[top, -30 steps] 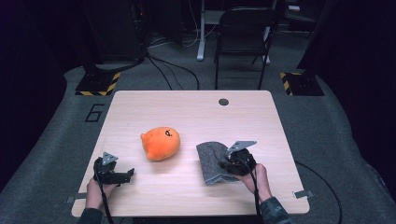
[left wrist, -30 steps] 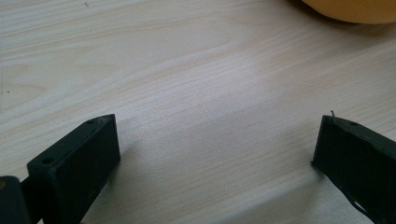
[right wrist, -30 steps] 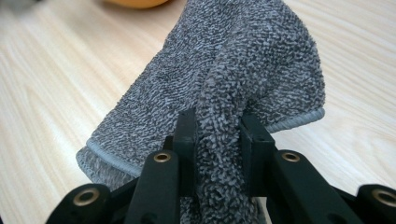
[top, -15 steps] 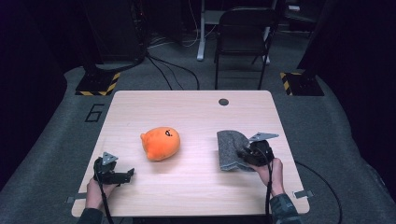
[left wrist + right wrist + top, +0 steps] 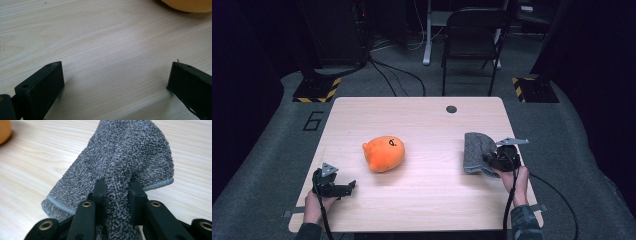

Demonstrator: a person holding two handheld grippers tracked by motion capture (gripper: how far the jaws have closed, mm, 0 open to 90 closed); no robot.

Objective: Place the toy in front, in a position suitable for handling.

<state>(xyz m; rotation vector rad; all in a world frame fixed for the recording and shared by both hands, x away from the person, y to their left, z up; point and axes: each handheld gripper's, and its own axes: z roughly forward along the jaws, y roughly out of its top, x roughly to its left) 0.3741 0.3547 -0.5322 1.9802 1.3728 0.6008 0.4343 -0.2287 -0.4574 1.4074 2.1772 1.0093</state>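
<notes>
A grey terry cloth (image 5: 477,152) lies bunched on the right side of the wooden table (image 5: 422,115). My right gripper (image 5: 492,161) is shut on a fold of it. In the right gripper view the cloth (image 5: 120,162) rises pinched between the two black jaws of that gripper (image 5: 117,192). An orange plush toy (image 5: 383,153) sits near the table's middle, and its edge (image 5: 187,5) peeks in at the top of the left gripper view. My left gripper (image 5: 346,186) rests open at the front left, its jaws (image 5: 115,82) wide apart over bare wood.
A small dark round hole (image 5: 451,109) marks the table's far side. A black chair (image 5: 472,45) stands beyond the table, with cables on the grey floor. The table's right edge is close to my right hand (image 5: 514,180).
My right gripper has dragged the grey cloth to the right across the table, away from the orange toy. The left gripper has stayed where it was.
</notes>
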